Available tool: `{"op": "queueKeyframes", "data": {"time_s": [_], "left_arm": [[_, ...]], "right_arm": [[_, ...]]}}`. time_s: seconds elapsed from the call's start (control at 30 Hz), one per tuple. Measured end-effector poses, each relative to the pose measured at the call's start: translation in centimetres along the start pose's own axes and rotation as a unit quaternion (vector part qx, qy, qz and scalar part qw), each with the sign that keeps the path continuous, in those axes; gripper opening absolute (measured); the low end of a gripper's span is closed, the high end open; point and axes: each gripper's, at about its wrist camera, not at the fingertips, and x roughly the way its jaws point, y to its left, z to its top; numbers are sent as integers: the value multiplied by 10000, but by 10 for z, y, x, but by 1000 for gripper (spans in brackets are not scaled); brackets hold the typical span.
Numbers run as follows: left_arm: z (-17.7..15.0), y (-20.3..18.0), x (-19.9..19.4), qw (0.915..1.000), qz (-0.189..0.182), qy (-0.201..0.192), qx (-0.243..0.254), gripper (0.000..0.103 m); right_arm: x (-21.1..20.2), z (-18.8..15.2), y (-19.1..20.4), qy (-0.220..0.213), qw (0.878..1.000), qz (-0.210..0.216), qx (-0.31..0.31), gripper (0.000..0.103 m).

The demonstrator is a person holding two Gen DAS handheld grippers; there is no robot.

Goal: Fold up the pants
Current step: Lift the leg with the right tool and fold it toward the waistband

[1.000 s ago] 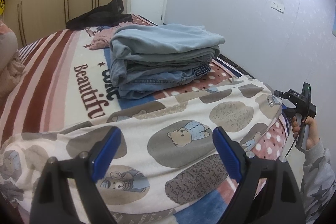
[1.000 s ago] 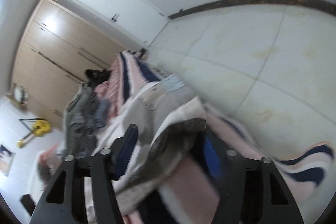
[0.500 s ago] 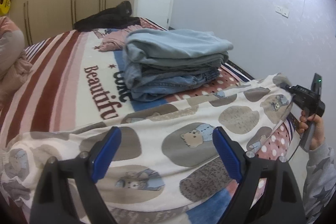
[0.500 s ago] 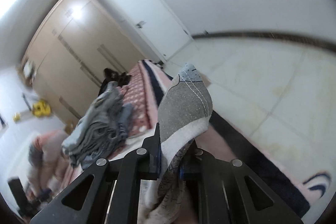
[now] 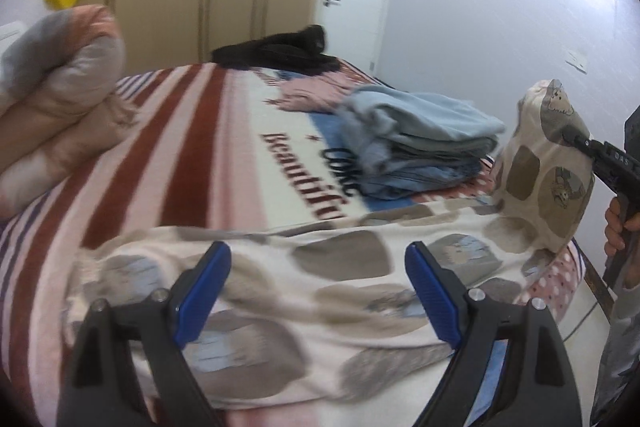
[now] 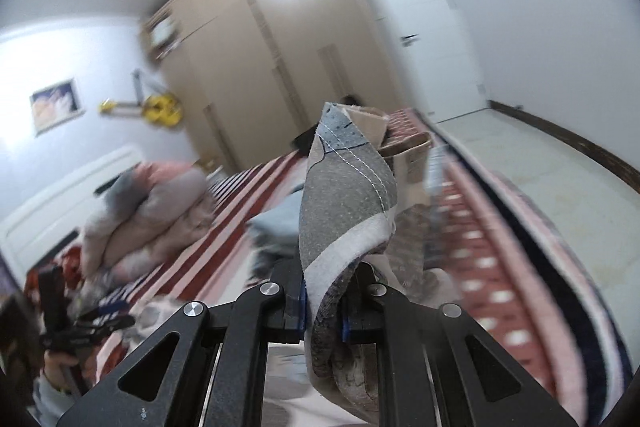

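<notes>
Bedspread (image 5: 208, 163) bare left of pants (image 5: 320, 291); right hand-held gripper (image 6: 323, 311) lifts their edge.

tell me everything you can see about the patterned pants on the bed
The patterned pants are soft cream fabric with grey-brown patches and small bear prints. They lie spread across the striped blanket, one end lifted upright, pinched by the right gripper. The open left gripper hovers above them.

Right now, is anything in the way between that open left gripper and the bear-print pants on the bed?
Nothing visible. The left gripper hangs open right over the bear-print pants, with only air between. The folded clothes stack sits farther back on the bed, and the right gripper already pinches one end of the pants.
</notes>
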Motion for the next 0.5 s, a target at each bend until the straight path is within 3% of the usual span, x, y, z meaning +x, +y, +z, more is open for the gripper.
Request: {"op": "queueKeyframes", "data": {"time_s": [0.27, 0.5], "left_arm": [[-25, 67, -31, 9977, 527, -199, -390, 86], [-44, 108, -45, 9946, 725, -200, -721, 86]], "right_arm": [[79, -48, 100, 802, 9919, 463, -874, 6], [133, -98, 144, 1514, 9762, 559, -1449, 6]]}}
